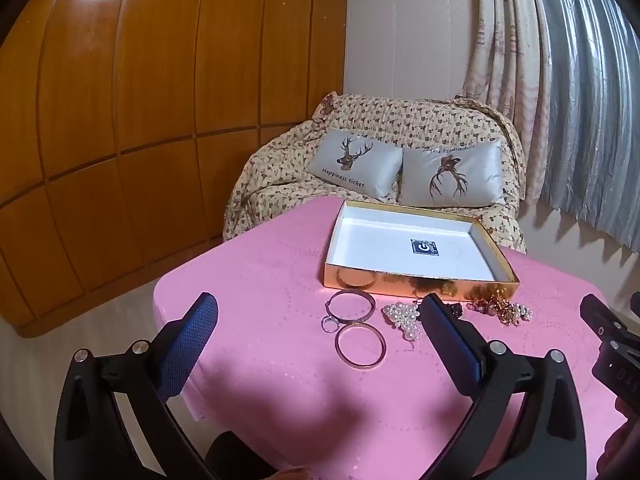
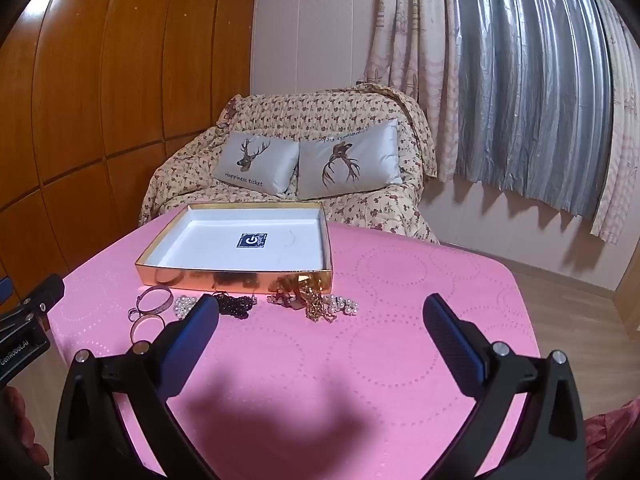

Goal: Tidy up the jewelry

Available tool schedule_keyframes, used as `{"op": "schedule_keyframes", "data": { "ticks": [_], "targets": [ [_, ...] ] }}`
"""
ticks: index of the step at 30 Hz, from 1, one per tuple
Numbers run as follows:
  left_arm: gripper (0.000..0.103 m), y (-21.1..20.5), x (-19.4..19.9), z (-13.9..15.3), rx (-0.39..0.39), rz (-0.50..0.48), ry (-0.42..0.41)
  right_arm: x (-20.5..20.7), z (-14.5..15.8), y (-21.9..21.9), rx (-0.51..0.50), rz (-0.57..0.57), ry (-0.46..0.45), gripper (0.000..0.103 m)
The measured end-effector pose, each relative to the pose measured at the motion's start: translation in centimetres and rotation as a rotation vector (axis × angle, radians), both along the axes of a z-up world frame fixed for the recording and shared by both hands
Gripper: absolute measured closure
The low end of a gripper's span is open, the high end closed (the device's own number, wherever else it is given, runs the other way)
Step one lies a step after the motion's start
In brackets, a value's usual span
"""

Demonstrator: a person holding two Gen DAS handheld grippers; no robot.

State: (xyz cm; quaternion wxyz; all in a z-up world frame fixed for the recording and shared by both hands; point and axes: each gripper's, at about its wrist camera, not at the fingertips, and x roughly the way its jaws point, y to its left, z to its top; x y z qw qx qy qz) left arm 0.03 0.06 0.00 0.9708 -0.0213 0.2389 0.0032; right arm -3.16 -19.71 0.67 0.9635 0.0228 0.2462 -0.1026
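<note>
A gold box [image 1: 416,282] with a white inside stands on the pink tablecloth [image 1: 280,380]; it also shows in the right wrist view [image 2: 240,278]. In front of it lie a silver bangle [image 1: 351,306], a small ring [image 1: 329,324], a rose-gold bangle [image 1: 360,346], a pearl cluster [image 1: 404,318] and a gold chain heap [image 1: 500,308]. The right wrist view shows the bangle [image 2: 154,299], dark beads [image 2: 236,306] and the gold chain heap [image 2: 314,300]. My left gripper [image 1: 320,312] is open above the bangles. My right gripper [image 2: 320,312] is open, just short of the heap.
A sofa [image 1: 280,176] with a floral cover and two deer cushions [image 1: 354,166] stands behind the table. Wooden wall panels [image 1: 120,120] are on the left, curtains [image 1: 560,100] on the right. The right gripper's body [image 1: 612,340] shows at the left view's right edge.
</note>
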Motion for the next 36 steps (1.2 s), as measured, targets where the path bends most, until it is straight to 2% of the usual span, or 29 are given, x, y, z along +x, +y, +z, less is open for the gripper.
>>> {"op": "schedule_keyframes", "data": {
  "ticks": [16,36],
  "targets": [
    [0.005,-0.55,-0.96,0.46,0.009,0.004,-0.002,-0.15,0.06,0.07,0.001,0.000,-0.008,0.103],
    [0.005,-0.07,-0.14,-0.07,-0.004,-0.004,0.006,-0.42,0.03,0.02,-0.003,-0.001,-0.010,0.103]
  ]
}}
